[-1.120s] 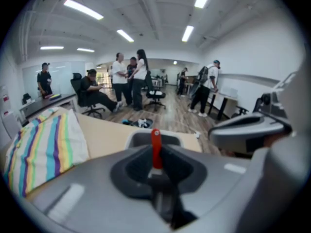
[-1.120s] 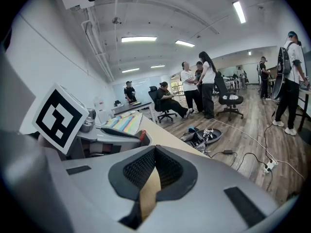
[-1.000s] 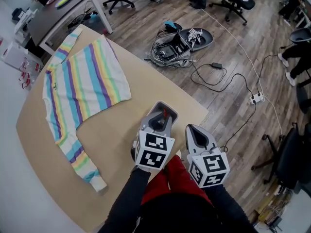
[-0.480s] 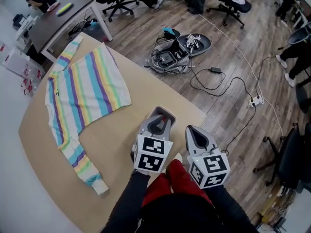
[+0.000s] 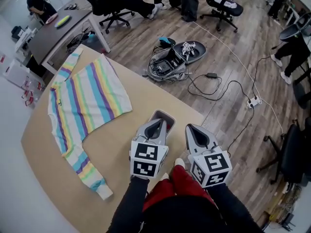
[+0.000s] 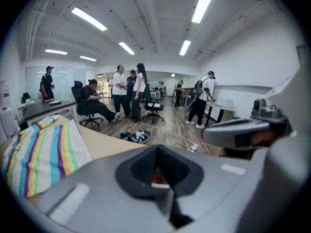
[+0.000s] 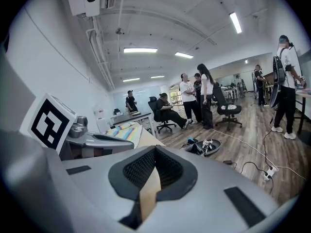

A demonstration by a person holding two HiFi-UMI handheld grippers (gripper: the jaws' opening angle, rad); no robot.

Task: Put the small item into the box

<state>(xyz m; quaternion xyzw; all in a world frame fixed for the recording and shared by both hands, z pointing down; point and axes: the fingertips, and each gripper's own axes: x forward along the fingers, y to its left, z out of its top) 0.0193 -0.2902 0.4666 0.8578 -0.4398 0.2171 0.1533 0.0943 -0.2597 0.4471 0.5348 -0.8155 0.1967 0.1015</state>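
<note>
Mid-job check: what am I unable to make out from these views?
Box: shows in no view.
Red bit between the left gripper's jaws: left gripper view, too small and blurred to identify.
Table edge under the right gripper: head view, hidden by its body.
Open case contents on the floor: head view, too small.

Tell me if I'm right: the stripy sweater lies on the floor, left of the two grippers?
Not quite. The sweater lies on the table, not on the floor. The rest is right: it is left of the left gripper and the right gripper. The head view shows this.
</note>
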